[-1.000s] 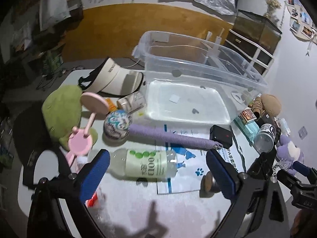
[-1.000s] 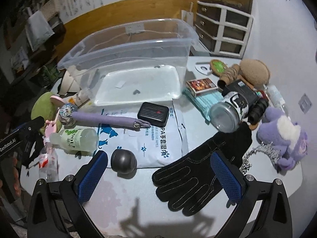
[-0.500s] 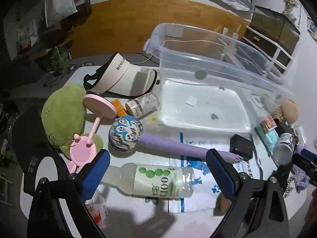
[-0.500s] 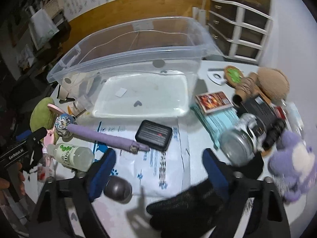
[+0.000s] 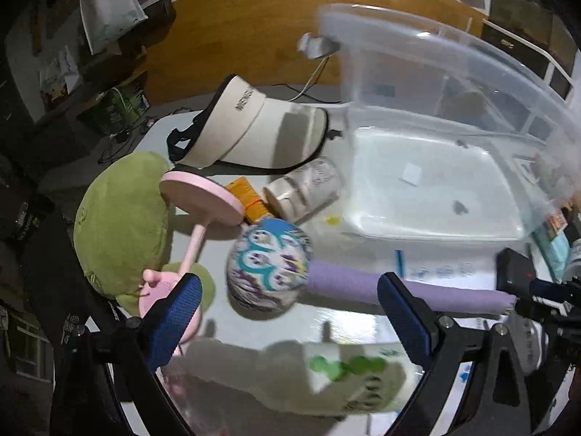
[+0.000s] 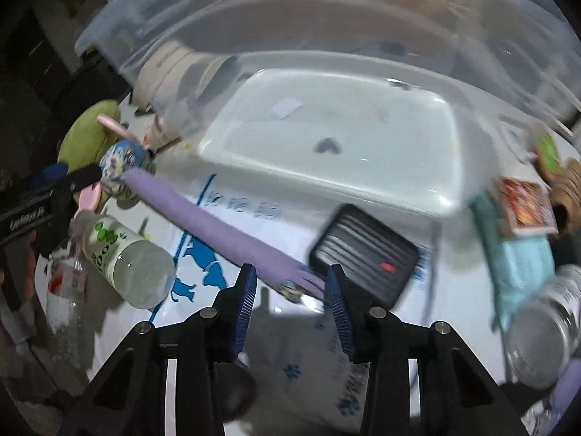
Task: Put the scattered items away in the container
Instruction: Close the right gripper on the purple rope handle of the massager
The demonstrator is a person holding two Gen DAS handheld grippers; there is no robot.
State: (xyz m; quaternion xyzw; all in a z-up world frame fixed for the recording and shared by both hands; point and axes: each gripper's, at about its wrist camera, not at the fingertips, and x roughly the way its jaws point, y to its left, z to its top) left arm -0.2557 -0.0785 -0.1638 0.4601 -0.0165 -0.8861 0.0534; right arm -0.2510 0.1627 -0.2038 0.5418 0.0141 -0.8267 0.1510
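A clear plastic container [image 5: 435,138] [image 6: 345,127] stands on the white table, with only a small scrap and a dark speck on its floor. In front of it lies a long purple roll [image 5: 399,290] [image 6: 218,225] with a patterned ball head [image 5: 268,265]. My left gripper [image 5: 288,312] is open, just above the patterned ball and a clear bottle [image 5: 326,374]. My right gripper [image 6: 292,290] points steeply down with its jaws closing. The purple roll's tip lies between its pads, and the pads do not press on it. A black case [image 6: 363,254] lies just right of it.
On the left lie a cream visor [image 5: 254,130], a green plush [image 5: 120,225], a pink stand [image 5: 201,196], a jar [image 5: 305,189] and an orange pack [image 5: 247,196]. On the right lie a card box [image 6: 526,207], a teal pack [image 6: 519,261] and a glass jar [image 6: 537,338]. A dark ball [image 6: 232,388] sits under my right gripper.
Both grippers have dropped and moved in toward the items before the container. The right jaws have narrowed around the purple roll's tip, and the black glove has left its view.
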